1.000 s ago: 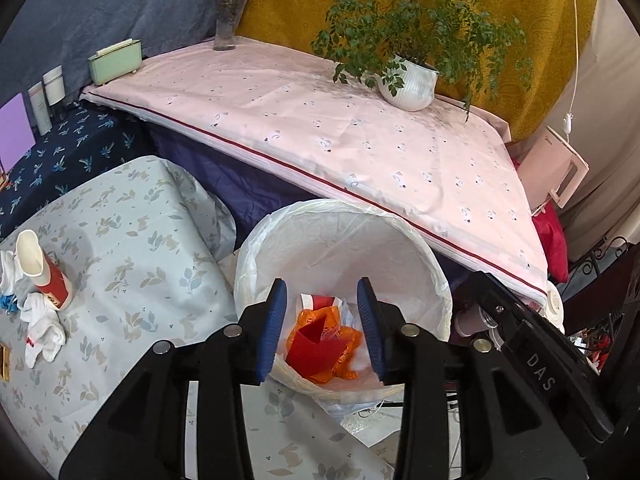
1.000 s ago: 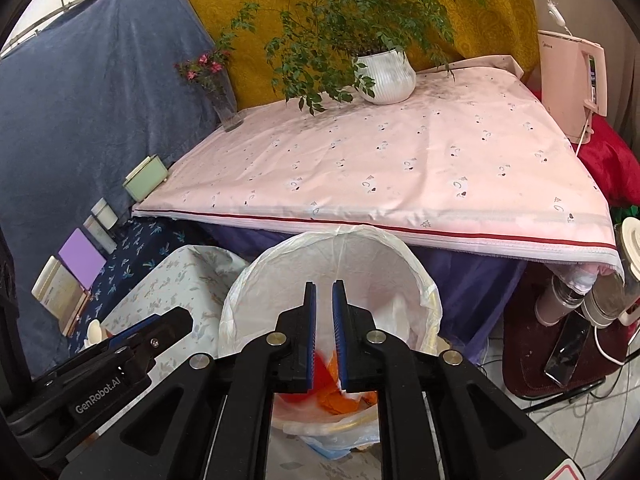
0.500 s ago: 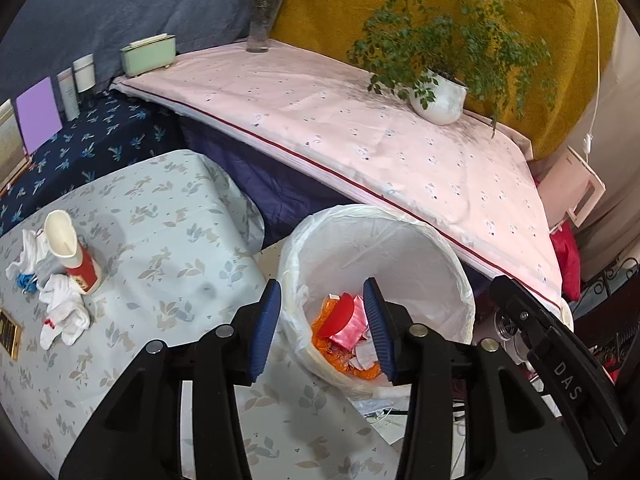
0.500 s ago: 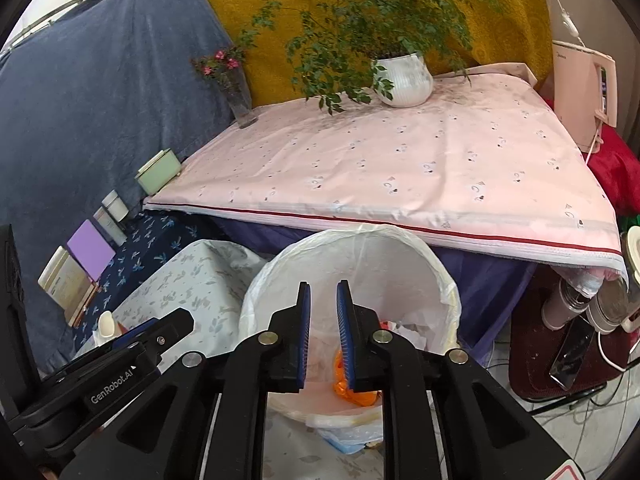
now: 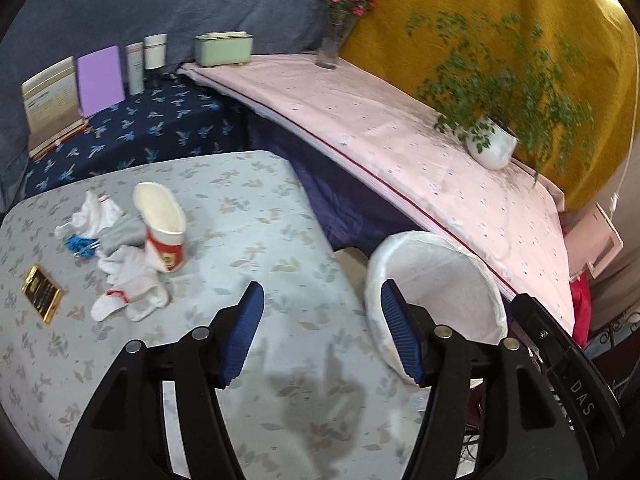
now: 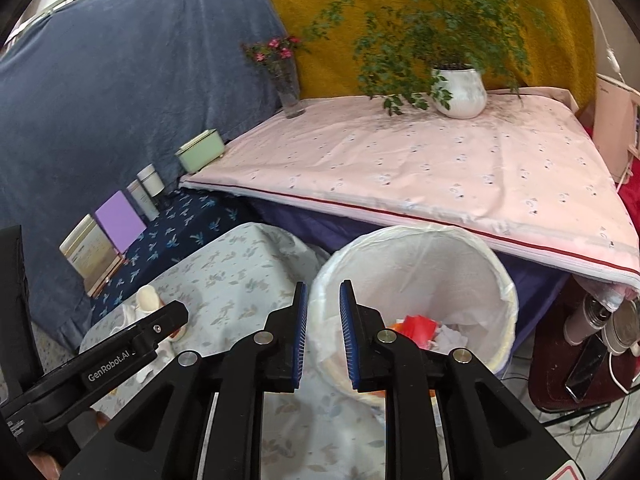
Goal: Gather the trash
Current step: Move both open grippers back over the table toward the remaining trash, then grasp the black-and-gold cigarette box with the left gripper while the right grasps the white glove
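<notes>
The bin [image 5: 436, 280] floor hides behind its rim — left view blurred throughout.

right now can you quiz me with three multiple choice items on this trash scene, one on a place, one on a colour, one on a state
1. Where does the paper cup stand?
A. on the pale leaf-print table
B. inside the bin
C. on the pink cloth

2. What colour is the band around the lower part of that cup?
A. green
B. red
C. purple

3. What is between the fingers of the left hand-held gripper?
A. a crumpled tissue
B. the cup
C. nothing

Answers:
1. A: the cup stands on the leaf-print table beside the crumpled white tissues, apart from the white-lined bin.
2. B: the left wrist view shows a red band below its cream rim.
3. C: the jaws are opening and only bare tablecloth shows between the blue pads.
</notes>
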`<state>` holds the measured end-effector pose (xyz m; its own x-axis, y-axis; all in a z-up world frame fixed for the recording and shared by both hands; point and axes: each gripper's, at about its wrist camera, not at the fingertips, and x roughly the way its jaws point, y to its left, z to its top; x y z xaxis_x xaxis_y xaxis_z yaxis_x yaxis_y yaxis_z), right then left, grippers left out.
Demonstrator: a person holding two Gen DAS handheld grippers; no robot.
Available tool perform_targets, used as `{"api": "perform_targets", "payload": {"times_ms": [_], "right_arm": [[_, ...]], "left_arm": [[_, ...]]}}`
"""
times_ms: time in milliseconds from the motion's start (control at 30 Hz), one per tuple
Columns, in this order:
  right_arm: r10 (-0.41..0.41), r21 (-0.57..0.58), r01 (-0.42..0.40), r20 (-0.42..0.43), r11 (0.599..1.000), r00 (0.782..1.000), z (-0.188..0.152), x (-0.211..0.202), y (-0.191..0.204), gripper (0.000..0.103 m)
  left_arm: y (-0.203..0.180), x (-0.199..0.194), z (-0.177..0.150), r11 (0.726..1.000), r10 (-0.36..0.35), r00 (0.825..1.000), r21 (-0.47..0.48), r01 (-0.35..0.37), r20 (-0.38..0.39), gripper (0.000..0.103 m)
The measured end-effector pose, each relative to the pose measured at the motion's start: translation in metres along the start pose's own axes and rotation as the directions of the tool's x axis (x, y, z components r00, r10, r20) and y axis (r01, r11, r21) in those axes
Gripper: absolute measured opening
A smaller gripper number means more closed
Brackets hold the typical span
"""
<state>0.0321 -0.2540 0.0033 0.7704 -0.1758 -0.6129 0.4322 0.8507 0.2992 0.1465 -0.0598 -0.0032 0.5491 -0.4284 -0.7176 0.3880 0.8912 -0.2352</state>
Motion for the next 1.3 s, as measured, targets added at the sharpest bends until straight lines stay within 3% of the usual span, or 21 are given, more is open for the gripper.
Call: {"api": "perform_targets", "payload": {"times_ms": [367,433,600,800,967,1033,1300], "right_arm": [[0.082,-0.114,-0.088,-0.051,0.99,0.995,-0.018,0.01,0.081,0.018],[0.096,-0.138,-0.104,-0.064,0.985,0.993,-0.022,0.012,0.098,0.018],[0.128,-0.177,-0.144,-0.1,0.974,0.987,-0.033,0.023,0.134,0.026],[0.159,-0.214,-0.191,-0.157,0.958,0.975,-0.051,0.041,0.173,0.027],[0.169,-0.247,-0.217,-0.202,0.945,0.965,-0.066,0.059,0.203,0.033],[0.173,-0.256,-0.227,-0.217,0.94,0.961,-0.072,0.067,0.214,0.034],[0.173,-0.261,-0.25,-0.286,0.932,0.942,-0.089,0.105,0.242,0.037]], "left_arm": [[0.097,-0.023,-0.001,0.978,0.13,0.991,-0.168,-0.127,0.008,0.061],[0.116,-0.027,-0.003,0.965,0.162,0.987,-0.209,-0.158,0.005,0.07],[0.168,-0.035,-0.009,0.924,0.243,0.97,-0.3,-0.238,-0.021,0.071],[0.222,-0.039,-0.019,0.872,0.304,0.95,-0.383,-0.305,-0.065,0.071],[0.255,-0.037,-0.026,0.837,0.331,0.938,-0.427,-0.341,-0.102,0.073],[0.269,-0.035,-0.028,0.819,0.339,0.933,-0.453,-0.354,-0.116,0.079],[0.307,-0.02,-0.031,0.758,0.379,0.908,-0.504,-0.415,-0.178,0.081]]}}
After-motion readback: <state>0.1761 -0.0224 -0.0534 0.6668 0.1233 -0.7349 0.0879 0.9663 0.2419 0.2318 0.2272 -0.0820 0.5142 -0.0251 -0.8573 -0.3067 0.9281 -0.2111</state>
